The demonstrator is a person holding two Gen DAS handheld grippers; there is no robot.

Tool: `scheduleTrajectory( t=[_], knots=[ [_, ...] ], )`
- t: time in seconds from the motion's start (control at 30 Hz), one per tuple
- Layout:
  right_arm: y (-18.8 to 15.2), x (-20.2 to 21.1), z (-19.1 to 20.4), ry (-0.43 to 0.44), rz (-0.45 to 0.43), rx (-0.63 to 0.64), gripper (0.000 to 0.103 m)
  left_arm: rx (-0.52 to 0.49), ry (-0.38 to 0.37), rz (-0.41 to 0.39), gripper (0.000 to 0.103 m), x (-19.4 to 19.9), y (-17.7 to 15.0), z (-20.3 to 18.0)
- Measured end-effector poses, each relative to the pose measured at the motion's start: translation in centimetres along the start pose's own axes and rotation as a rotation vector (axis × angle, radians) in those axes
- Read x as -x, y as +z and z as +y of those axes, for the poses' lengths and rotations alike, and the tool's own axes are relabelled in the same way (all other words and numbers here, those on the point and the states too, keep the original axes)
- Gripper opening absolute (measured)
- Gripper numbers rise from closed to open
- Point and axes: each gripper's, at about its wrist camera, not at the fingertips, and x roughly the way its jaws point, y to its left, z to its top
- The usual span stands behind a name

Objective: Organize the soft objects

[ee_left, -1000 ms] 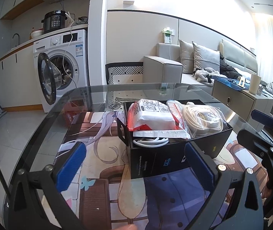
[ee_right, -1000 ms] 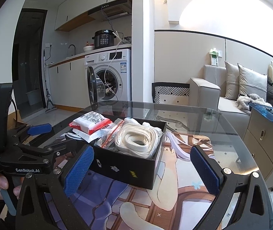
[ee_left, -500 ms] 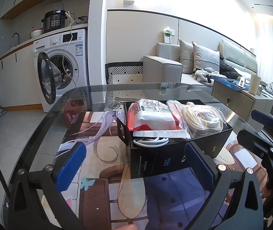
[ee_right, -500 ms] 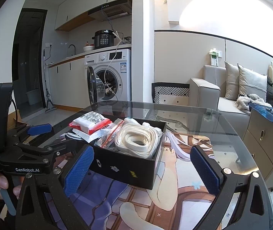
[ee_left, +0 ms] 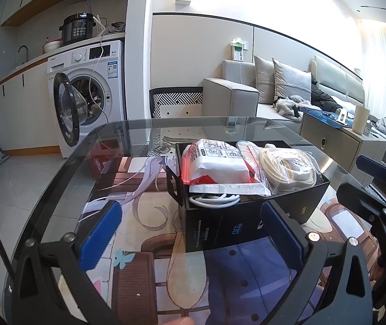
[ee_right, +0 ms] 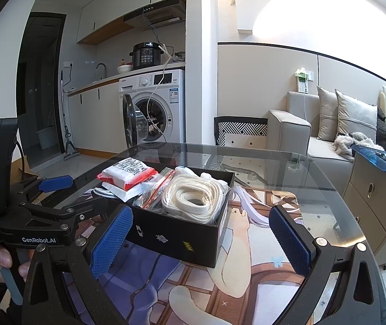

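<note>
Black box point(ee_left: 247, 216) sits mid glass bench point(ee_left: 65, 178), on the printed mat point(ee_left: 149, 216) under the glass; packed full: red-white pack point(ee_left: 214, 165) on the left side, white cable point(ee_left: 214, 199) under it at the near-left corner, bagged white rope coil point(ee_left: 287, 168) on the right side; left gripper point(ee_left: 190, 233) wide open, holding nothing, hovering just near of the box; right gripper point(ee_right: 201, 238) also wide open, empty, near side of the box at its right corner; the two grippers are beside each other; washing machine point(ee_right: 157, 103) far left, door ajar.
</note>
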Motion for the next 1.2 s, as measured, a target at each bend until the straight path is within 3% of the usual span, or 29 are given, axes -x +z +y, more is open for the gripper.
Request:
scheduleTrajectory(
  t=[1.2],
  knots=[
    [-0.01,-0.03,-0.02,0.000,0.000,-0.001,0.102,0.007,0.005,0.001,0.103,-0.11,0.07,0.35]
  ],
)
